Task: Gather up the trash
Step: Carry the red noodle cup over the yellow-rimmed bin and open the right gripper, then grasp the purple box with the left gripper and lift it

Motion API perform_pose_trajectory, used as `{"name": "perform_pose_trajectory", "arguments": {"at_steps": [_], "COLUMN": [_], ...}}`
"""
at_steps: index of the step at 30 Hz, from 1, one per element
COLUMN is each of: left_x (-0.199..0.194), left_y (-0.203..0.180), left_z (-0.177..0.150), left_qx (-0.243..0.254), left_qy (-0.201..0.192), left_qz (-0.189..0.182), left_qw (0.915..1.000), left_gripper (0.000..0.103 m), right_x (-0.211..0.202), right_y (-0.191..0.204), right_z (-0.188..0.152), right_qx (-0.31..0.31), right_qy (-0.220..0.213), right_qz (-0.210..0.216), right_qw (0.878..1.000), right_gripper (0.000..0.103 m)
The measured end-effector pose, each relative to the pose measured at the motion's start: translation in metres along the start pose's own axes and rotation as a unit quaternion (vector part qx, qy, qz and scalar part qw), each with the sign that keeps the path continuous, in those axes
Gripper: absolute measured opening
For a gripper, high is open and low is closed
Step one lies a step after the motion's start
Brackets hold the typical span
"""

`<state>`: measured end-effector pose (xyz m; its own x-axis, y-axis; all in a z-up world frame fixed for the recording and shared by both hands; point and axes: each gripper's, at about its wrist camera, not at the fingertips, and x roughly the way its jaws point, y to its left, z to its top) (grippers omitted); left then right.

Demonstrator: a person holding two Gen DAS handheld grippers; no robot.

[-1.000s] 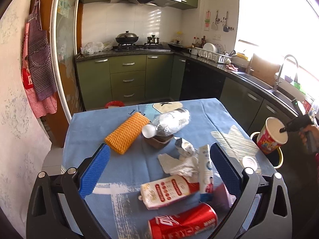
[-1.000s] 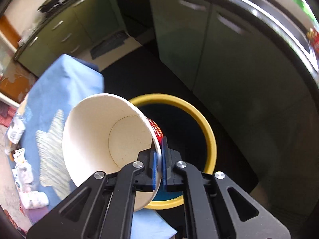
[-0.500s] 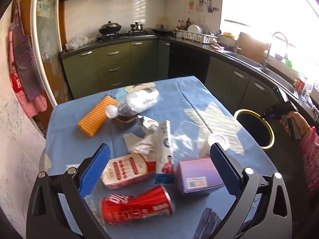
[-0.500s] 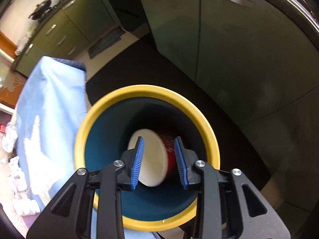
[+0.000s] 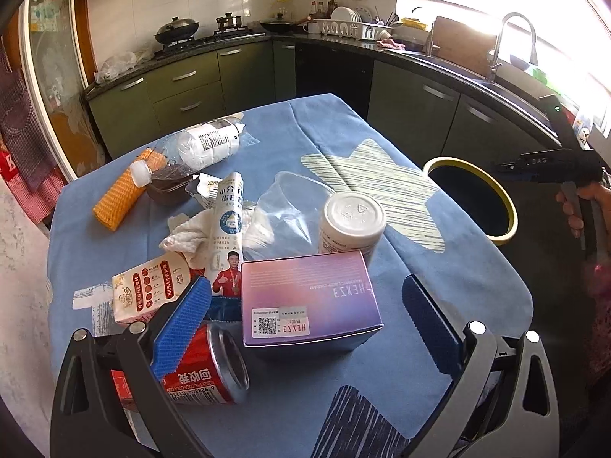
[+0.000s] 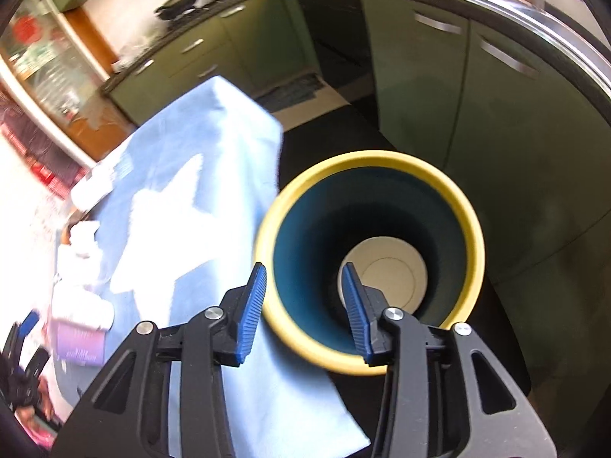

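Right gripper – jaws have just been opening, nothing between them; the cup lies in the bin. Left gripper – jaws apart over the box. Risk: the left pad, close to the can, nudges it – the can rolls off the table

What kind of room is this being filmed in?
Almost certainly a home kitchen: a gas stove with a wok against the tiled wall, a dish rack on the counter, and a sink tap by the window, with green cabinets below.
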<state>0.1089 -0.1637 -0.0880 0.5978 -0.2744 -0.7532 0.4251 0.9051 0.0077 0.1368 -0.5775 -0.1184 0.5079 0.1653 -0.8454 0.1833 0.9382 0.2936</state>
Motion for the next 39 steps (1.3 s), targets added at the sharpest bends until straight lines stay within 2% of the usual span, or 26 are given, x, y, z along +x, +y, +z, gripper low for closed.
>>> {"name": "perform_pose_trajectory", "arguments": {"at_steps": [4, 11, 15, 21, 28, 35, 39], "left_x": [0.016, 0.025, 0.025, 0.020, -0.004, -0.033, -0.029], "left_y": [-0.001, -0.007, -0.005, -0.008, -0.017, -0.053, -0.091], "left_z": [-0.002, -0.003, -0.002, -0.003, 0.001, 0.021, 0.045], "left_qx": [0.003, 0.008, 0.001, 0.009, 0.024, 0.055, 0.086], "left_qy": [0.016, 0.019, 0.023, 0.027, 0.013, -0.024, -0.041], "left_qz": [0.007, 0.017, 0.019, 0.017, 0.007, -0.045, -0.085], "left_qw": [0.9998, 0.9996, 0.9996, 0.9994, 0.9996, 0.9972, 0.9918], "left_gripper": [0.099, 0.098, 0.079, 0.079, 0.079, 0.079, 0.078], "right_x": [-0.015, -0.030, -0.032, -0.030, -0.034, -0.047, -0.060], "right_y": [0.007, 0.020, 0.016, 0.014, 0.012, 0.002, -0.013], "right_z": [-0.014, -0.033, -0.040, -0.041, -0.045, -0.051, -0.057], "right_qx": [-0.015, -0.022, -0.020, -0.020, -0.022, -0.015, -0.001], "right_qy": [-0.007, -0.014, -0.014, -0.015, -0.022, -0.043, -0.063], "right_qz": [0.008, 0.016, 0.021, 0.029, 0.034, 0.026, 0.014], "right_qw": [1.000, 1.000, 0.999, 0.999, 0.999, 0.999, 0.998], "right_gripper": [0.041, 0.043, 0.044, 0.045, 0.045, 0.045, 0.046]}}
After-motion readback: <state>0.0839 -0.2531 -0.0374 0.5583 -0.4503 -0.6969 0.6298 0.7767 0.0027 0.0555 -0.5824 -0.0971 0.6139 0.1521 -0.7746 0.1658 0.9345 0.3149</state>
